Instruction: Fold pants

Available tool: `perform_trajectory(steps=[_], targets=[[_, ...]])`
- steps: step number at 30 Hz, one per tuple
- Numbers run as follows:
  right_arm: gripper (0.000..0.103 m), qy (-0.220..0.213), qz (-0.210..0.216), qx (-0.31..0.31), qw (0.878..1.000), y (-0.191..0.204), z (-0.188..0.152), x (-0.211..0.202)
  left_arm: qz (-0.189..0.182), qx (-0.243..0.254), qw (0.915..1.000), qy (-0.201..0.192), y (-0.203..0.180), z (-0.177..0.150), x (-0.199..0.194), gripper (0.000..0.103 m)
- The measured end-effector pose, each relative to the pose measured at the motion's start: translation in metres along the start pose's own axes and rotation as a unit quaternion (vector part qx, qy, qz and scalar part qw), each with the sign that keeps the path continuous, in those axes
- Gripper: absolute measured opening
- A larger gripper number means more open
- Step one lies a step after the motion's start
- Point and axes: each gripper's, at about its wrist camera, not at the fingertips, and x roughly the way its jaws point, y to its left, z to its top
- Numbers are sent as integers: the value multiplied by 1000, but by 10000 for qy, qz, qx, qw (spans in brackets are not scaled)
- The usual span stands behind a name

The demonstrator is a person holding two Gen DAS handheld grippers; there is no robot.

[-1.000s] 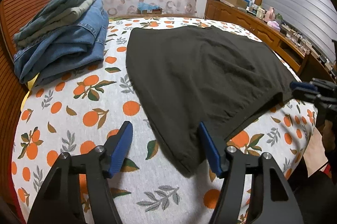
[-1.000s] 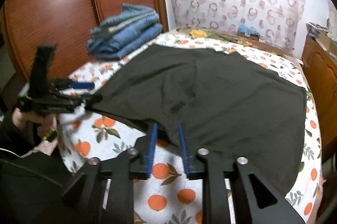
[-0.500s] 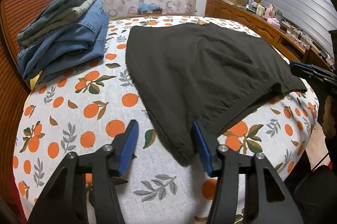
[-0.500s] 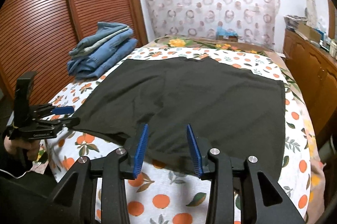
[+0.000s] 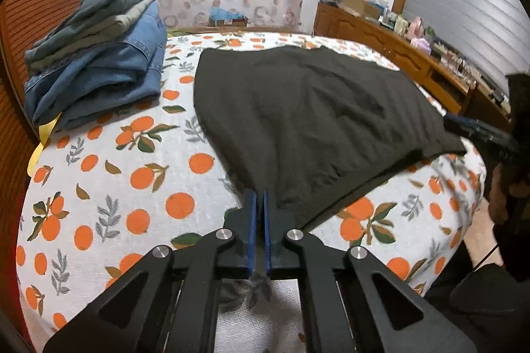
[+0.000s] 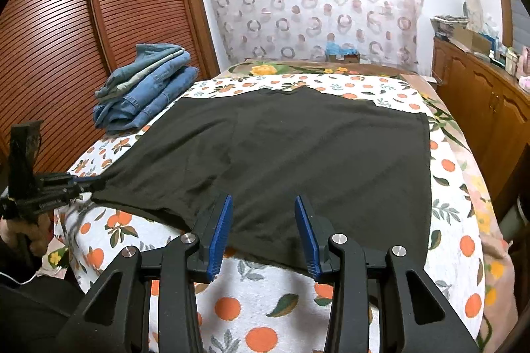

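Dark olive pants [image 5: 314, 117] lie spread flat on the orange-print bedsheet [image 5: 116, 187]; they also show in the right wrist view [image 6: 298, 154]. My left gripper [image 5: 259, 197] is shut on the near left corner of the pants; in the right wrist view it [image 6: 89, 184] pinches that corner at the bed's left edge. My right gripper [image 6: 263, 213] is open and empty, just above the near edge of the pants. In the left wrist view it [image 5: 477, 129] is by the pants' right corner.
A stack of folded blue jeans [image 5: 96, 71] sits at the bed's far left, also in the right wrist view [image 6: 145, 88]. A slatted wooden wardrobe [image 6: 82, 38] stands left. A cluttered wooden dresser [image 5: 414, 54] runs along the right. A patterned curtain [image 6: 314, 5] hangs behind.
My left gripper closed on the near left corner of the pants. My right gripper let go of the near edge, opened and pulled back and up.
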Motion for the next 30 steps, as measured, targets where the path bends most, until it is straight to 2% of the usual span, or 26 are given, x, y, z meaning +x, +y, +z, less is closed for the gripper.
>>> perform_trajectory(steps=[6,14,22,30], targets=[[41,-14,9,114,9999,-2,-2,-1,-124,135,9997,-155,-12,16,-7,4],[41,-73,-49,198,9998,-11,-7,-8,-435,635,9962,-408,-48,60,-7,4],[41,-173,-101,291,9994,-20,-12,-21,-951,1229,9860,-605,-108,106,-2,4],[41,-231,-183,399,9988,-32,-18,-34,-1344,1543,9768,-624,-155,135,7,4]])
